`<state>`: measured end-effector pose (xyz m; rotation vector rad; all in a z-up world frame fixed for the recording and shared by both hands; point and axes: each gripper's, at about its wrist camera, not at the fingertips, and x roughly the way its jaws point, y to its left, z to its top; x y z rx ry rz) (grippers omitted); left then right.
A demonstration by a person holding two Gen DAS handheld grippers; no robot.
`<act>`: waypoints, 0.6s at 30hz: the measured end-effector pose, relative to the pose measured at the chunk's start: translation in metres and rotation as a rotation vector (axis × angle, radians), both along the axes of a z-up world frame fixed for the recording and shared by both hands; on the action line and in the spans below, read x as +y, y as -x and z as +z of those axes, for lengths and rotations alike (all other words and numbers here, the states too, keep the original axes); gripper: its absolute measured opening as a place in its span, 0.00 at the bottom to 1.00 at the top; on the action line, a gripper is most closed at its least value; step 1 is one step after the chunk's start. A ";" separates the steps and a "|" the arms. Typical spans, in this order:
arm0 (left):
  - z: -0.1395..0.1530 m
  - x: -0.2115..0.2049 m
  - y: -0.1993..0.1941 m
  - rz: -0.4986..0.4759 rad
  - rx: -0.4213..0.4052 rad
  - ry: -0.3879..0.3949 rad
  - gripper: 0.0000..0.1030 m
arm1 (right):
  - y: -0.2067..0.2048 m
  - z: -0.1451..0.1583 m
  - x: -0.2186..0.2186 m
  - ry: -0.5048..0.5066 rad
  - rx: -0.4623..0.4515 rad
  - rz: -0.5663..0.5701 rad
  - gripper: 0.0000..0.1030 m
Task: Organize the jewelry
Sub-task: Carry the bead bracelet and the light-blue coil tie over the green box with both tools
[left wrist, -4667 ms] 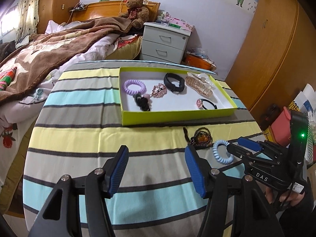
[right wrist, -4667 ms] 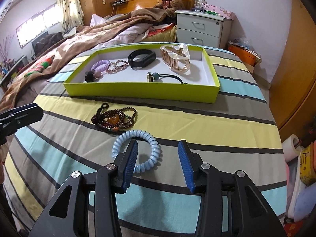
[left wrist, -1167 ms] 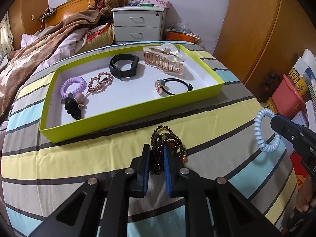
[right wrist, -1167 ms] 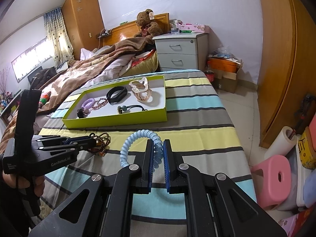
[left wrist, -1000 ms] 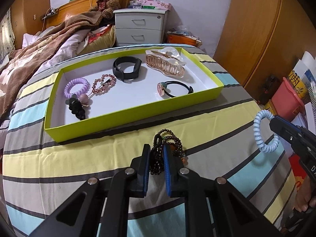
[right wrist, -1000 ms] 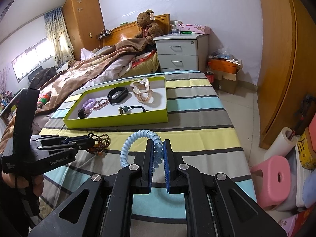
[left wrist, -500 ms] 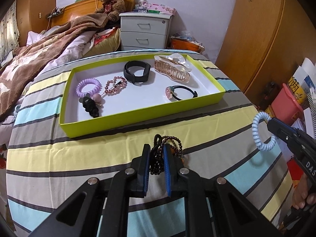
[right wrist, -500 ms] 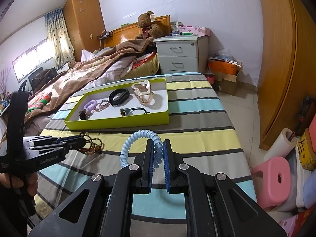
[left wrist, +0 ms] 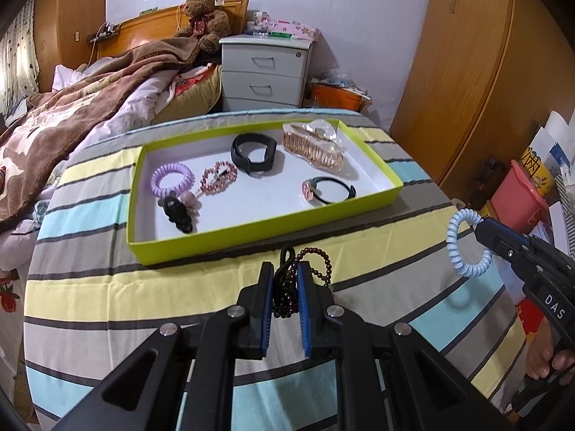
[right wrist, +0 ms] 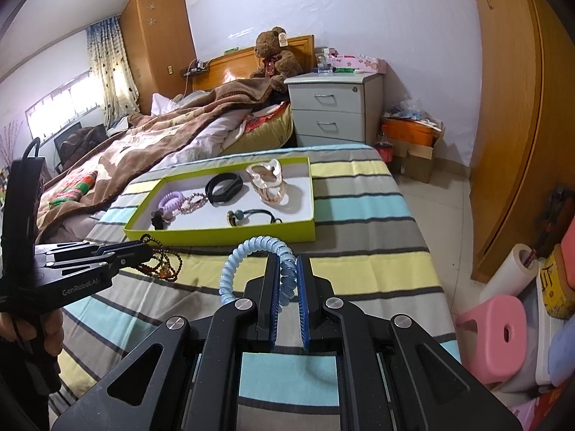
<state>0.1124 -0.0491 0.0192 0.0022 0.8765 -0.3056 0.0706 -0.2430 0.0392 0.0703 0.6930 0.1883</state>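
A lime-green tray (left wrist: 251, 230) (right wrist: 222, 231) lies on the striped table. It holds a purple spiral tie (left wrist: 172, 179), a pink bead clip (left wrist: 217, 176), a black band (left wrist: 253, 152), a rose-gold claw clip (left wrist: 312, 147), a black tie with a pink charm (left wrist: 329, 188) and a black-and-pink hair tie (left wrist: 178, 212). My left gripper (left wrist: 285, 273) (right wrist: 142, 248) is shut on a dark beaded bracelet (left wrist: 316, 262) (right wrist: 161, 262), held above the table in front of the tray. My right gripper (right wrist: 285, 265) (left wrist: 479, 224) is shut on a light-blue spiral tie (right wrist: 251, 255) (left wrist: 463, 244), held to the right of the tray.
The striped cloth table (left wrist: 107, 287) stands against a bed with a brown blanket (left wrist: 72, 107). A white nightstand (left wrist: 266, 68) and a teddy bear (left wrist: 205, 14) are behind. Wooden wardrobes (right wrist: 510, 107) are at right, with a pink stool (right wrist: 496, 327) on the floor.
Both grippers closed on their items and lifted them off the table. Over the last second both have drawn back and up, so the tray looks farther away.
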 end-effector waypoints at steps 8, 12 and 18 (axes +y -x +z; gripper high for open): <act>0.019 0.008 -0.002 0.007 -0.041 0.016 0.13 | -0.006 0.014 0.012 0.013 -0.031 0.019 0.09; 0.029 0.013 -0.006 0.012 -0.063 0.028 0.13 | -0.012 0.021 0.019 0.016 -0.046 0.028 0.09; 0.040 0.022 -0.017 0.024 -0.083 0.036 0.13 | -0.024 0.030 0.030 0.015 -0.065 0.045 0.09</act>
